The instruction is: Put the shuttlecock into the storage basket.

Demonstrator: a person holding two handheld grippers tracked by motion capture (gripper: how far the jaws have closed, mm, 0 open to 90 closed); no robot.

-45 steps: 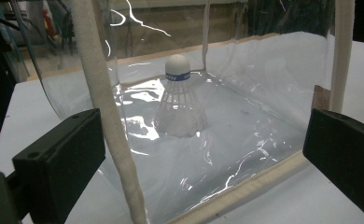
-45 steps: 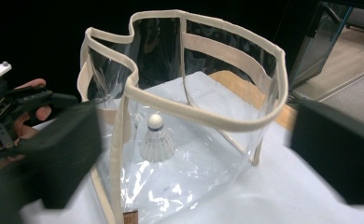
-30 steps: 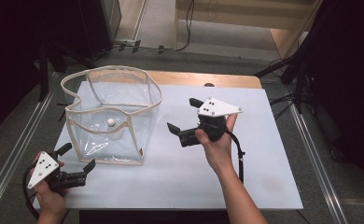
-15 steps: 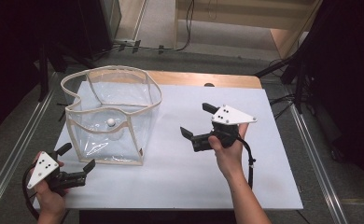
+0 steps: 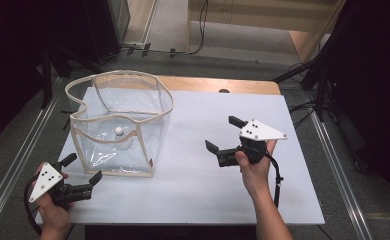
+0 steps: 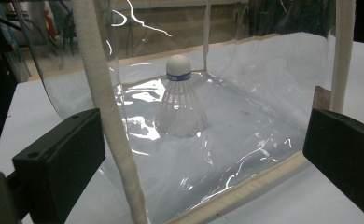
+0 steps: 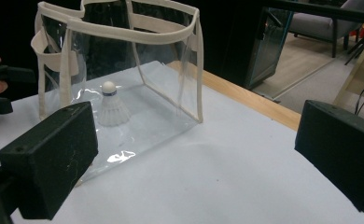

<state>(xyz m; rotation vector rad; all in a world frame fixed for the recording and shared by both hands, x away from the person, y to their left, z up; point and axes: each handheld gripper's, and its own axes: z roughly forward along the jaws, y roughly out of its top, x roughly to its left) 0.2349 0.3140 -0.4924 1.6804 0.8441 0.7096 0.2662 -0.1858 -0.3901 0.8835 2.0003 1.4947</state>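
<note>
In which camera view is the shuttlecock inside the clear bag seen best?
The left gripper view: the shuttlecock is close, standing cork-up, its blue band clear. The right gripper view shows it smaller through the bag wall; the high view shows little more than its white cork.

Surroundings: what you have around the work area.

Your white table top (image 5: 198, 195) ends at its far edge in a bare wooden strip (image 5: 243, 85) with a small dark spot (image 5: 224, 91) on it. Metal rails (image 5: 344, 186) run along the left and right edges. Beyond the far edge, cables (image 5: 159, 50) lie on the grey floor (image 5: 173, 30); black stand legs (image 5: 310, 75) rise off the far right corner. A grey chair (image 7: 329, 21) stands farther back.
</note>
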